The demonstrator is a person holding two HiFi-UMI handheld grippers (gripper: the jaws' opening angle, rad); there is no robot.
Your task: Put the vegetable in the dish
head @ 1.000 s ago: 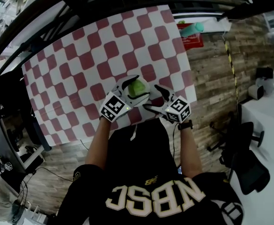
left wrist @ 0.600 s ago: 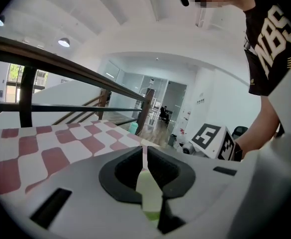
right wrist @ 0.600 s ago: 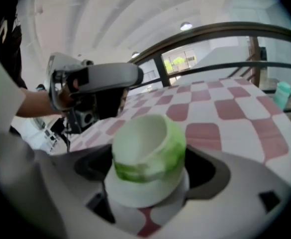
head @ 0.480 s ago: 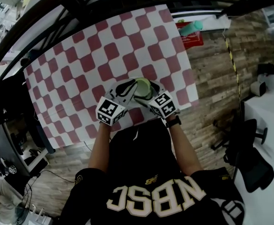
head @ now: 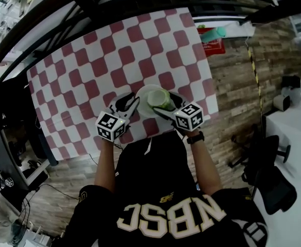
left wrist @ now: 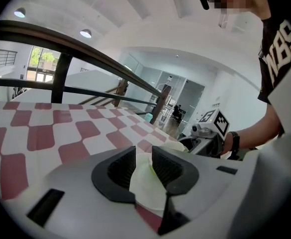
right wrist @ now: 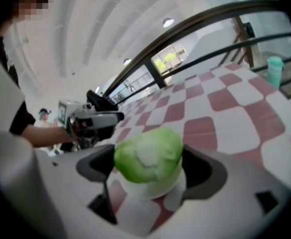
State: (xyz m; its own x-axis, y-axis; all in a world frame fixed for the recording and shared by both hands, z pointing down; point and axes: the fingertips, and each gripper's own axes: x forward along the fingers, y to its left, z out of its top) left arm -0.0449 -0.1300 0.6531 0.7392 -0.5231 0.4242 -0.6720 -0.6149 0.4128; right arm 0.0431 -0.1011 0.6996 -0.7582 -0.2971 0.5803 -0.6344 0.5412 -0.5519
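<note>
checkered cloth (head: 88, 60) covers work surface.

head view: vegetable (head: 159, 98) sits in white dish (head: 142, 92) near cloth's 6 o'clock edge. right gripper (head: 165, 105) reaches in from 4 o'clock. left gripper (head: 130, 102) at dish's 8 o'clock rim.

left gripper view: jaws narrow, just eased apart. dish (left wrist: 147, 183) shows in gap, no pinch evident.

right gripper view: jaws wide, just closing. vegetable (right wrist: 147, 153) dead between pads at 12 o'clock, firm contact unconfirmed. round, no long axis.

judgement: right hand nearer.

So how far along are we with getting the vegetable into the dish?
Looks done: the vegetable sits in the dish. In hand: the right gripper has its jaws either side of it; they have just been closing, and I can't tell if they press. Remaining: probably only to clear that gripper away.
</note>
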